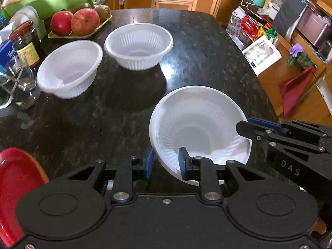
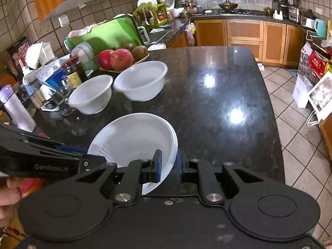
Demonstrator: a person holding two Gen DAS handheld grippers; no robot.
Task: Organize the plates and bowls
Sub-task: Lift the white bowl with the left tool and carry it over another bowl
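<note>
A white ribbed bowl (image 1: 197, 128) is held tilted just above the dark counter; it also shows in the right wrist view (image 2: 132, 139). My left gripper (image 1: 166, 164) straddles its near-left rim, jaws not closed tight. My right gripper (image 2: 169, 166) straddles its right rim, one finger inside and one outside; it also shows in the left wrist view (image 1: 247, 128). Two more white bowls (image 1: 70, 68) (image 1: 139, 45) stand apart further back on the left. A red plate (image 1: 14, 182) lies at the near left edge.
A fruit tray with apples (image 1: 76, 22), jars (image 1: 27, 43), glassware and a green dish rack (image 2: 108, 35) crowd the counter's left side. The counter (image 2: 217, 103) drops off on the right above a tiled floor with boxes.
</note>
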